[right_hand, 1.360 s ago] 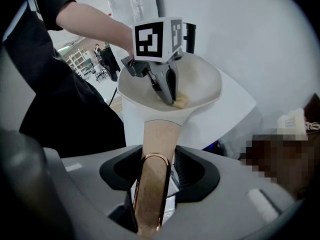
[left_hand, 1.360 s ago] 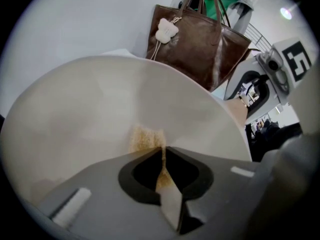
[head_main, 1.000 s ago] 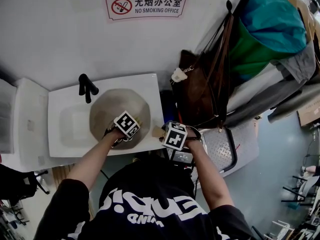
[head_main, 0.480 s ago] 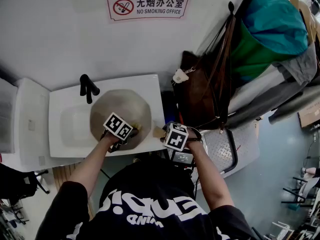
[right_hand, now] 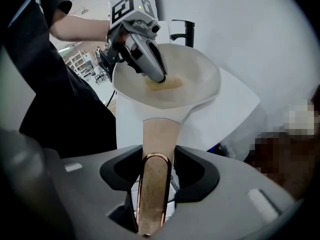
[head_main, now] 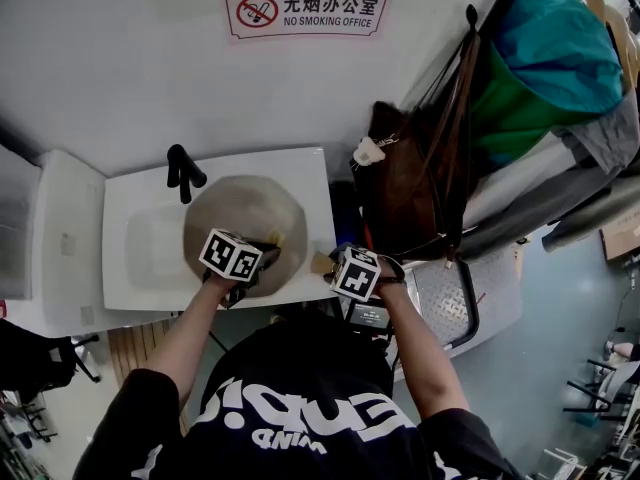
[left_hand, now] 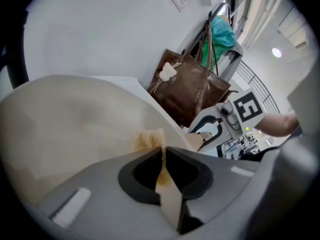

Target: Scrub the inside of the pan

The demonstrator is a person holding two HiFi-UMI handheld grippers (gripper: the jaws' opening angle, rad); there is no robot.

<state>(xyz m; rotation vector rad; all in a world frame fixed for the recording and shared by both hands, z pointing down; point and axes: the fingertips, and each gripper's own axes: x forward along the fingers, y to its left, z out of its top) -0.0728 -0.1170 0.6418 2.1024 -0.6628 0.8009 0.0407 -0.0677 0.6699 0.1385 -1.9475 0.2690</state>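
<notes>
light: bright, even | glare: pan handle [right_hand: 152,194] sheen | edges: fisheye-bent, dark vignette | foreground: soft

This is a washing corner in an office, as the wall sign [head_main: 305,10] with a crossed-out cigarette and the words "NO SMOKING OFFICE" shows. A white washbasin [head_main: 135,208] with a black tap [head_main: 183,171] stands against the plain white wall, above a grey-blue floor [head_main: 540,348]. Just beside the basin hang a brown leather bag [head_main: 410,203] and teal and green garments [head_main: 545,63], and the right gripper view shows shelving racks [right_hand: 80,61] far behind.
</notes>
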